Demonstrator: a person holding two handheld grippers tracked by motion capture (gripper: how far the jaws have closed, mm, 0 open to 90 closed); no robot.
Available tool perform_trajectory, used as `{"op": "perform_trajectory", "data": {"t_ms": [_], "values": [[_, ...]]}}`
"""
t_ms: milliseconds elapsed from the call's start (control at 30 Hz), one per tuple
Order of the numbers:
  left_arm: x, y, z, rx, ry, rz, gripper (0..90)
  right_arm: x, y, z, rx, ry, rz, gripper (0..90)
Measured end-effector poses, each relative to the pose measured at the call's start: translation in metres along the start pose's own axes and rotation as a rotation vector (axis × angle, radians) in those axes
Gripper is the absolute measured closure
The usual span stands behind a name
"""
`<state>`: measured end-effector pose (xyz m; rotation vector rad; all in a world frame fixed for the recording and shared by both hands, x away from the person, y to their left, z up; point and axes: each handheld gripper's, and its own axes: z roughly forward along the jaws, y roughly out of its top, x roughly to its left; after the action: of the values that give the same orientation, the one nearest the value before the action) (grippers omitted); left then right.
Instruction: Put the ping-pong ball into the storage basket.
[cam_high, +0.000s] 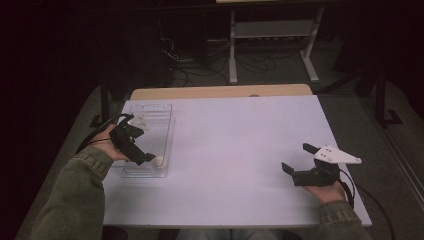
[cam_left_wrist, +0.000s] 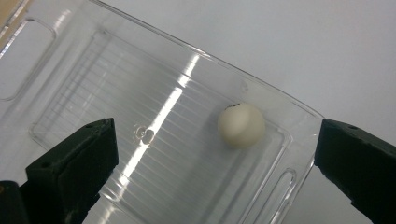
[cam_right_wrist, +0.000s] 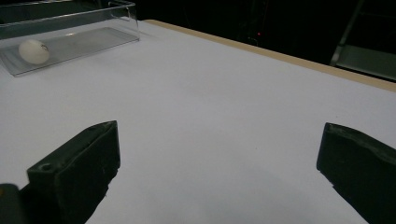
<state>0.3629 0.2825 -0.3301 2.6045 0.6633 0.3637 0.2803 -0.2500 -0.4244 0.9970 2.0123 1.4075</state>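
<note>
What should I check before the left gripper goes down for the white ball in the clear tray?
1. Left gripper jaws open wide: ok.
2. White ball lies between the jaws' line, free of them: ok.
3. Ball rests inside the clear tray, near one end wall: ok.
4. Room for a jaw between ball and that wall: cannot tell.
5. Right gripper open, over the white table, well away from the tray: ok.

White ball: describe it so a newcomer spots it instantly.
On the white table, find the clear plastic tray at its left side. The white ball lies in the tray's near end, just beyond the open left tool: small, round, the tray's sole content.
</note>
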Motion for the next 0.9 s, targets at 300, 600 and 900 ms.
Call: {"op": "perform_trajectory", "data": {"t_ms": [300, 600, 900], "values": [[0.002, -0.011, -0.013, -0.085, 0.024, -0.033, 0.0, 0.000, 0.000, 0.000, -0.002, 0.001, 0.003, 0.0], [0.001, -0.024, -0.008, -0.160, 0.002, -0.074, 0.0, 0.000, 0.000, 0.000, -0.001, 0.002, 0.005, 0.0], [-0.003, -0.040, -0.007, -0.243, 0.023, -0.124, 0.0, 0.000, 0.000, 0.000, 0.001, 0.002, 0.004, 0.0]]}}
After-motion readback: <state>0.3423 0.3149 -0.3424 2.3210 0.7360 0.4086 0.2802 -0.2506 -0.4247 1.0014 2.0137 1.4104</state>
